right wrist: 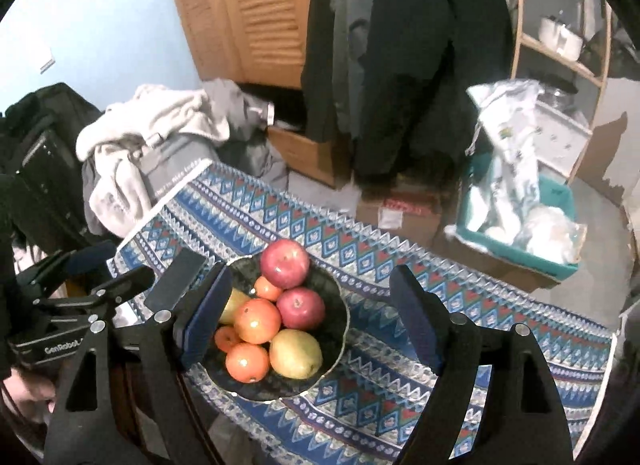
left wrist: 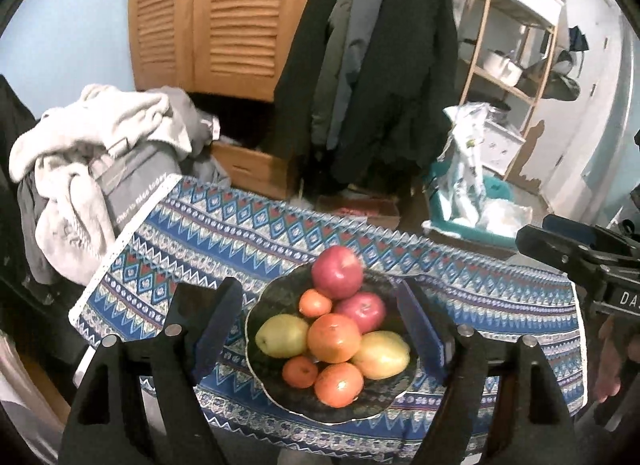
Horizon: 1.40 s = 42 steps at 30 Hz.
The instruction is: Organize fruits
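A dark bowl (left wrist: pixel 276 297) stands on a blue patterned tablecloth (left wrist: pixel 224 233) and holds two red apples (left wrist: pixel 337 272), two yellow-green pears (left wrist: pixel 281 335) and several oranges (left wrist: pixel 334 338). My left gripper (left wrist: pixel 320 329) is open and empty, raised above and in front of the bowl, which shows between its fingers. In the right wrist view the bowl (right wrist: pixel 336 297) with the apples (right wrist: pixel 285 263) lies left of centre. My right gripper (right wrist: pixel 312 325) is open and empty, above the cloth (right wrist: pixel 400 257). Its left finger overlaps the bowl's left side. Each gripper shows at the edge of the other's view.
A pile of grey and white clothes (left wrist: pixel 88 169) lies at the table's far left. Dark coats (left wrist: pixel 372 77) hang behind the table before a louvred wooden cabinet (left wrist: pixel 212 13). A teal bin with plastic bags (left wrist: pixel 472 193) and a wooden shelf (left wrist: pixel 516 49) stand at the right.
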Motion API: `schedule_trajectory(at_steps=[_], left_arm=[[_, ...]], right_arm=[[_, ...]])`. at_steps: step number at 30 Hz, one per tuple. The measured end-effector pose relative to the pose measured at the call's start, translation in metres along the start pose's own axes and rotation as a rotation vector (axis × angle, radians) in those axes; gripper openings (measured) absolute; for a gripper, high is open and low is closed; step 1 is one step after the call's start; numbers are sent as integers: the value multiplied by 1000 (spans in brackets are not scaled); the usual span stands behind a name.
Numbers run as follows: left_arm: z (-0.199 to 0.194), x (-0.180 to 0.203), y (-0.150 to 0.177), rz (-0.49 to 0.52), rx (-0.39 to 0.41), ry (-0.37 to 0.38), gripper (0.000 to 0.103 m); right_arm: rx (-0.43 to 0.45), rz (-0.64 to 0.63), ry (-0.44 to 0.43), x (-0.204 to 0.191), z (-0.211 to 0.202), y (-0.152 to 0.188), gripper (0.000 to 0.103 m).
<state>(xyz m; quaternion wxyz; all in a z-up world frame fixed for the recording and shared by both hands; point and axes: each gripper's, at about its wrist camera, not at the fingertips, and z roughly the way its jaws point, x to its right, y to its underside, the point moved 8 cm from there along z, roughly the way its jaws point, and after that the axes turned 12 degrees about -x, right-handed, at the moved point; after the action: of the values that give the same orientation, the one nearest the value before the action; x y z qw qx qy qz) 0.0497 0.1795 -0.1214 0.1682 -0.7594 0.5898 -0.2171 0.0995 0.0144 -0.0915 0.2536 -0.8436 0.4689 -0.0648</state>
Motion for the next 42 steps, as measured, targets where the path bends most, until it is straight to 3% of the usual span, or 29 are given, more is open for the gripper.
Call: schedule_trajectory(at_steps=[1,7,11,19,24,42], left_arm=[[-4,2,-1,3,8,-1,87],[-29,18,-5,37,69,-6,89],[-41,26,-8,50,104,-20,97],[-60,53,-11,104,143,-10,102],[-73,70,-14,144,185,-10,102],[-86,100,-14,193,206,20,102]], right_arm=[[13,2,9,1,-7,0,84],[73,19,42,12,-38,4,86],[108,33,62,21,-57,10,86],[152,43,89,33,-82,22,87],[177,55,113,43,-91,29,87],[207,92,143,65,-104,39,87]])
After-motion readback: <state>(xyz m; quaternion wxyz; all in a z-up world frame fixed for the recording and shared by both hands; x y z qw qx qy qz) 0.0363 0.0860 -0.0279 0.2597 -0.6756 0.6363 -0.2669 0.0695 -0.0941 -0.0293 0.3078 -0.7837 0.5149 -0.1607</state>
